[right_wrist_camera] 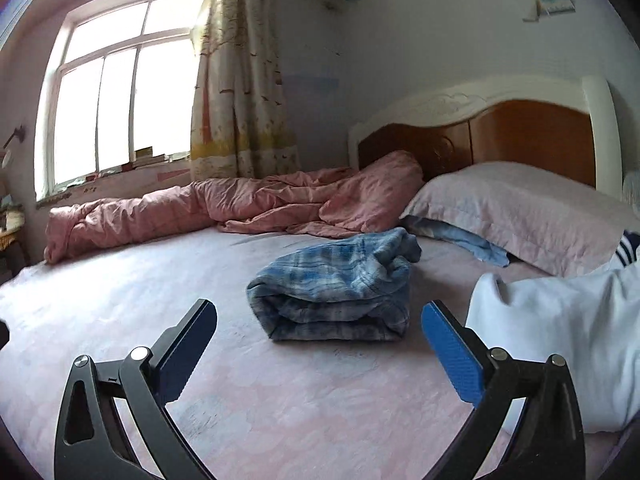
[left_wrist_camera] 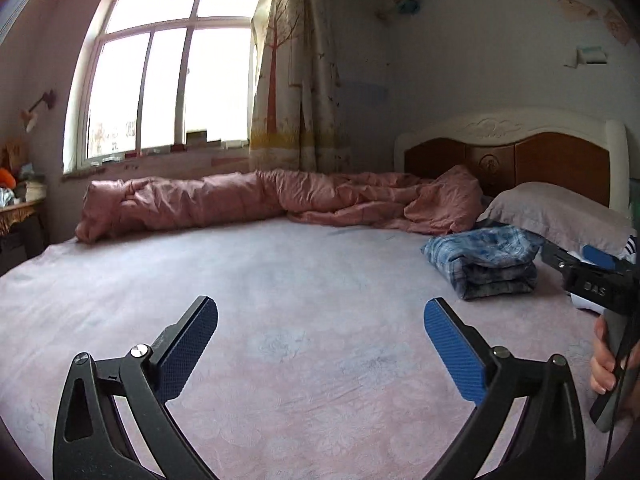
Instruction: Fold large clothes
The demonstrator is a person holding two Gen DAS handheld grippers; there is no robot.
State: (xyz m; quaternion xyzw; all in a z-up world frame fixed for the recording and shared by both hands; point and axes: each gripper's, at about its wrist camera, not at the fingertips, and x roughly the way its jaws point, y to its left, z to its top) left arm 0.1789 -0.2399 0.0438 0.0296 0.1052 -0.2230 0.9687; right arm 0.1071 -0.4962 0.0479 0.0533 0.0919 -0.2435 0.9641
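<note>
A folded blue plaid garment lies on the pink bedsheet, just ahead of my right gripper, which is open and empty above the sheet. A white garment with navy stripes lies at the right, next to the right finger. In the left wrist view the blue garment lies far right. My left gripper is open and empty over bare sheet. The right gripper's body shows at the right edge of that view, held by a hand.
A rumpled pink duvet lies along the far side of the bed under the window. A pillow rests against the wooden headboard. A curtain hangs behind. A cluttered side table stands at the left.
</note>
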